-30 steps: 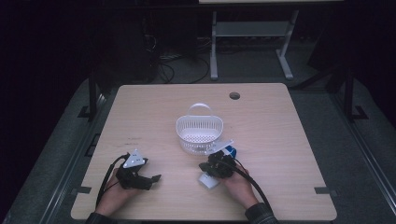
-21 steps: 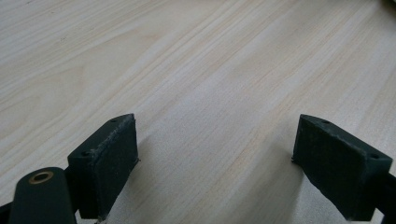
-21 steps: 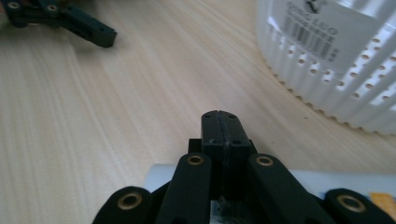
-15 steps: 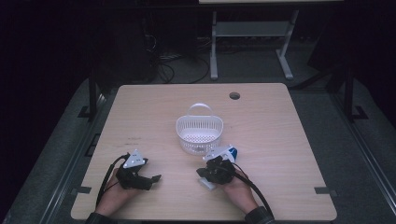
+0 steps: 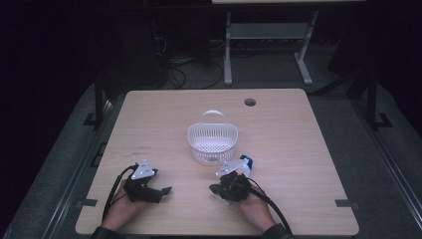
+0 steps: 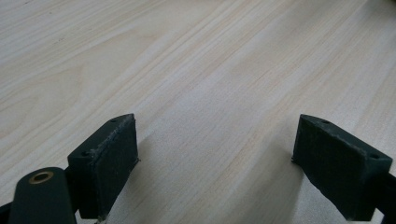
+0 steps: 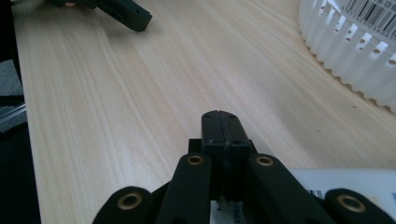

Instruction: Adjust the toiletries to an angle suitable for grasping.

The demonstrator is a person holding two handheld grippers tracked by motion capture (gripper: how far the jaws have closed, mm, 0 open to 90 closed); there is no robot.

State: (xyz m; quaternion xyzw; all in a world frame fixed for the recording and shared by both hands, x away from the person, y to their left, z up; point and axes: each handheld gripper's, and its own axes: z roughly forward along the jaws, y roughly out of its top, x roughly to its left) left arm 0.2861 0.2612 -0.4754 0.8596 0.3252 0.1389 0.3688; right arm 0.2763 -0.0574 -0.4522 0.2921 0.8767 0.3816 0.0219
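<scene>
Tabletop (image 5: pixel 164 119) of pale wood is carrying a white slotted basket (image 5: pixel 212 142) near its middle, handle standing up at the far side. In the right tool view the basket's (image 7: pixel 355 51) slotted wall is curving across the upper right corner, a barcode label showing inside it.

Right tool (image 5: pixel 219 189) is lying low at the near edge, just in front of the basket and apart from it, held in the person's right hand (image 5: pixel 255 211). Its jaws are sitting pressed together in the right tool view (image 7: pixel 223 133), the seam between them a thin line, nothing between them. A white packet with a blue end (image 5: pixel 245 165) is lying on the tabletop just beside this tool, between it and the basket; in the right tool view a white printed surface (image 7: pixel 345 179) is showing under the tool's linkage at bottom right. Whether the tool body is touching the packet cannot be told.

Left tool (image 5: pixel 161 191) is resting at the near left, well apart from basket and packet, in the left hand (image 5: pixel 122 211). In the left tool view its jaws (image 6: pixel 215 163) are standing wide apart over bare wood, nothing between them. The right tool view is catching this tool (image 7: pixel 126 14) farther off at top left.
</scene>
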